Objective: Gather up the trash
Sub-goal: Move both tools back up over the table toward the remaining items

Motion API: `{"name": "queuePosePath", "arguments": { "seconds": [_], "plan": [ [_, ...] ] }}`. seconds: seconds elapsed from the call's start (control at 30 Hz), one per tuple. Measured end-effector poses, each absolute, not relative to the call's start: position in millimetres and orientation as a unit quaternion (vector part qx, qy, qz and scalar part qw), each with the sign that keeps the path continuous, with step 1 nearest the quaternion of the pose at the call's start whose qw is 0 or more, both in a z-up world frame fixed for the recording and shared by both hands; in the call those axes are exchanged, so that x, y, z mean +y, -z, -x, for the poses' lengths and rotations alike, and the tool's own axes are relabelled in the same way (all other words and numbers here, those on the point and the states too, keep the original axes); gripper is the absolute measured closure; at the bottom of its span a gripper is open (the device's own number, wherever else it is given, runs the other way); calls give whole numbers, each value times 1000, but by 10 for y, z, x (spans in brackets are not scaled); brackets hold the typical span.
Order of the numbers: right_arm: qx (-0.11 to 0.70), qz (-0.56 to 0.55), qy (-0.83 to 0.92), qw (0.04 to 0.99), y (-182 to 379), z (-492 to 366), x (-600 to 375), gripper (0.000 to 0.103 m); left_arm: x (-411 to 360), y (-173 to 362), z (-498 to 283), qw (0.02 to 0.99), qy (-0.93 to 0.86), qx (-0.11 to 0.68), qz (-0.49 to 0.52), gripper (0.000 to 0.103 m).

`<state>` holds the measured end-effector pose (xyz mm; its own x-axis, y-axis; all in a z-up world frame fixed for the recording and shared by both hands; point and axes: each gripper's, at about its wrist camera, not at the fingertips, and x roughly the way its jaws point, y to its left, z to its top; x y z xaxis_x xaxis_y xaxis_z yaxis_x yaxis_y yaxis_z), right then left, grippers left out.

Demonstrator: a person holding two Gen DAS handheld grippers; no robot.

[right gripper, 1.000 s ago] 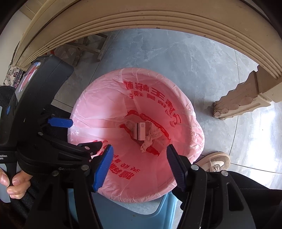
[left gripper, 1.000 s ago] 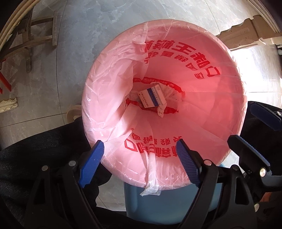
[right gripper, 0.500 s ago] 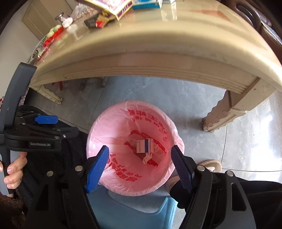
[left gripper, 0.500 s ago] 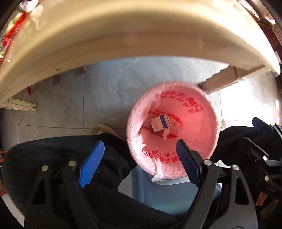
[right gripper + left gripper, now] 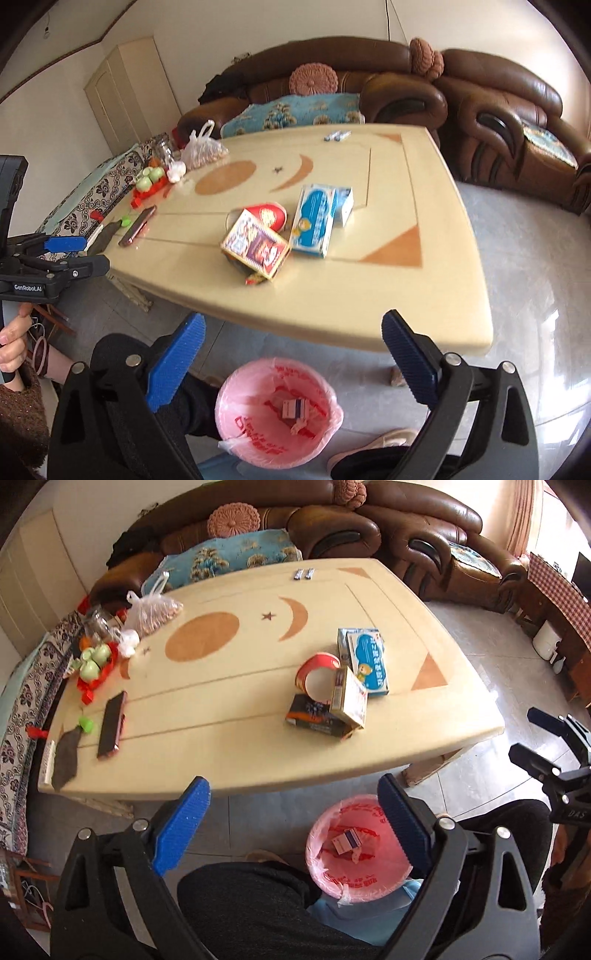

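Both the left gripper (image 5: 291, 827) and right gripper (image 5: 291, 365) have just been opening, nothing between them, above the pink-lined bin (image 5: 277, 443), probably lining up the boxes (image 5: 255, 249) beyond it.

Right tool (image 5: 291, 363) hangs wide and empty over the pink-lined bin (image 5: 236, 413); boxes (image 5: 255, 247) clutter the tabletop (image 5: 406, 295) beyond.

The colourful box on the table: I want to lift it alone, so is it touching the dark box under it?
Touching. In the left wrist view the colourful box rests tilted on the dark box.
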<state>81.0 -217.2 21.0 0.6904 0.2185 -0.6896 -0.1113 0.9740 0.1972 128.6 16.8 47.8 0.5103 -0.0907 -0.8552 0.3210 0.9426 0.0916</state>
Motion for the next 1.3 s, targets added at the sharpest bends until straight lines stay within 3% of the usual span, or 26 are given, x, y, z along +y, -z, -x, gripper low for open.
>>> {"name": "queuePosePath", "arguments": {
  "seconds": [0.2, 0.43, 1.3],
  "plan": [
    [339, -66, -95, 934, -717, -946, -2251, 9, 48, -859, -1266, 859, 165, 469, -126, 13],
    [322, -63, -92, 940, -901, -1129, -2280, 7, -22, -1011, -1435, 867, 151, 453, -143, 13],
    [415, -71, -74, 904, 120, -2176, -2248, 7, -356, 240, -2199, 832, 115, 512, -182, 13]
  ]
}}
